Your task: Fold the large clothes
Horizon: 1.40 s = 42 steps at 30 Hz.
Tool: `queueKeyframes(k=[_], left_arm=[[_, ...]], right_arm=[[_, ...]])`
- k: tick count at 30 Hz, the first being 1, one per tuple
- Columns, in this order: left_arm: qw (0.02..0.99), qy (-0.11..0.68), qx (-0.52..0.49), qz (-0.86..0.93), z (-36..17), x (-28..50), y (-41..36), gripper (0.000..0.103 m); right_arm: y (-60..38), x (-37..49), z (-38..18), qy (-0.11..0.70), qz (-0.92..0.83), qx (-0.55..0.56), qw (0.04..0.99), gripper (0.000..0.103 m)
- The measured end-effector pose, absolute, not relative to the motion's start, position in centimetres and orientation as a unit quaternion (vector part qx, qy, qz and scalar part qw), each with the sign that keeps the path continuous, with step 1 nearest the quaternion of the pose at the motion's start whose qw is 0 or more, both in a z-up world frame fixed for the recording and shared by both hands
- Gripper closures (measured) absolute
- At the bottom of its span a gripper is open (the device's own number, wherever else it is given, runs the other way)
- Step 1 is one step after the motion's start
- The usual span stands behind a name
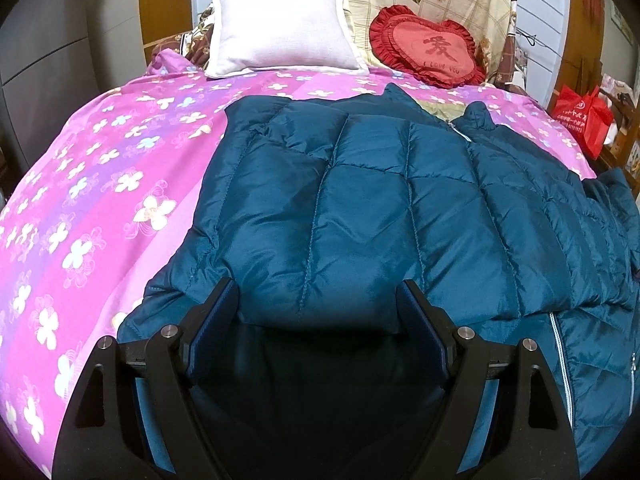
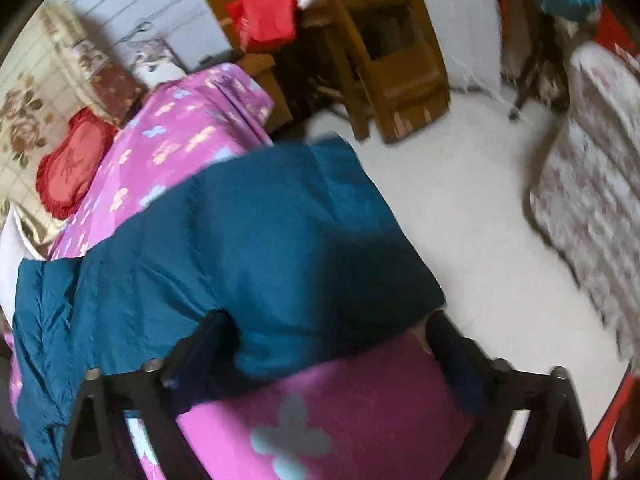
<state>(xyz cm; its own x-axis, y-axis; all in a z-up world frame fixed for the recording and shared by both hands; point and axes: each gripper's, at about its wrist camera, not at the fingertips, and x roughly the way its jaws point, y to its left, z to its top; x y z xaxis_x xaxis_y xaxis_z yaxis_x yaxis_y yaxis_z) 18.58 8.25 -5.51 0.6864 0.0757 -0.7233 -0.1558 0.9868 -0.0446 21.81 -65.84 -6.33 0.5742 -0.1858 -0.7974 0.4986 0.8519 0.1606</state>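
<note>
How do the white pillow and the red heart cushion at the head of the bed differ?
The white pillow is rectangular and plain; the red heart cushion is heart-shaped with a ruffled edge. The pillow carries no marking, while the cushion bears a character and the words "I LOVE YOU". The pillow sits to the left, the cushion to the right. Both lean against floral bedding behind the pink bedspread.

Bare pink bedspread (image 1: 80, 184) left of jacket (image 1: 380, 200), pillow (image 1: 280, 32) and heart cushion (image 1: 426, 50) blocking beyond
</note>
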Motion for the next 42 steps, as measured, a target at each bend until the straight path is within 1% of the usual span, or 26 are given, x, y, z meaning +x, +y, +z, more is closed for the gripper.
queueKeyframes(k=[1,2,3,4,5,10,15,18,21,27,28,30,31,33,34,35,38,40,42], left_arm=[[0.917,0.391,-0.052,0.063,-5.5,18.6,8.3,0.021],[0.917,0.391,-0.052,0.063,-5.5,18.6,8.2,0.021],[0.917,0.391,-0.052,0.063,-5.5,18.6,8.3,0.021],[0.917,0.391,-0.053,0.063,-5.5,18.6,8.3,0.021],[0.917,0.391,-0.053,0.063,-5.5,18.6,8.3,0.021],[0.916,0.39,-0.062,0.067,-5.6,18.5,8.4,0.021],[0.916,0.389,-0.068,0.066,-5.6,18.4,8.4,0.021],[0.916,0.388,-0.071,0.065,-5.6,18.3,8.5,0.021],[0.916,0.387,-0.079,0.061,-5.6,18.2,8.8,0.021],[0.913,0.39,-0.108,0.045,-5.7,17.8,9.7,0.021],[0.913,0.39,-0.113,0.042,-5.7,17.8,9.9,0.021],[0.911,0.391,-0.124,0.036,-5.7,17.6,10.2,0.02],[0.911,0.391,-0.126,0.034,-5.8,17.6,10.3,0.02],[0.909,0.394,-0.131,0.029,-5.8,17.4,10.4,0.019],[0.909,0.395,-0.133,0.028,-5.8,17.4,10.5,0.018],[0.908,0.397,-0.134,0.025,-5.8,17.3,10.5,0.018],[0.906,0.403,-0.13,0.019,-5.9,16.8,10.3,0.017],[0.903,0.412,-0.117,0.012,-6.0,15.9,9.8,0.017],[0.903,0.418,-0.1,0.004,-5.9,14.5,9.3,0.017]], right_arm=[[-64.9,21.8,-5.8,0.408,-0.196,0.162,0.877,0.047],[-64.0,21.8,-5.4,0.399,-0.182,0.141,0.888,0.075],[-62.9,21.6,-4.9,0.391,-0.175,0.123,0.895,0.083],[-62.2,21.5,-4.6,0.383,-0.18,0.111,0.899,0.084],[-60.8,21.0,-3.8,0.368,-0.175,0.099,0.908,0.088],[-54.5,19.1,-0.6,0.331,-0.149,0.055,0.93,0.09],[-42.9,16.5,3.9,0.315,-0.055,0.009,0.947,0.09],[-35.7,15.6,5.2,0.32,-0.002,-0.004,0.948,0.09],[-29.1,15.0,4.6,0.327,0.04,-0.001,0.944,0.09],[-17.4,15.3,-0.3,0.356,0.104,0.021,0.928,0.089],[-16.1,15.7,-0.9,0.362,0.108,0.017,0.926,0.088],[-13.6,16.5,-2.2,0.396,0.107,0.002,0.912,0.059],[-13.1,16.4,-2.5,0.406,0.107,-0.003,0.908,0.04],[-12.4,15.0,-1.6,0.392,0.136,-0.004,0.91,0.038],[-12.4,14.5,-1.1,0.388,0.139,-0.006,0.911,0.034],[-12.6,13.0,-0.4,0.385,0.144,-0.007,0.912,0.027],[-14.6,8.9,0.5,0.377,0.142,-0.014,0.915,0.021],[-16.5,6.7,0.2,0.388,0.12,-0.019,0.914,0.019],[-19.2,3.8,0.1,0.401,0.085,-0.015,0.912,0.019]])
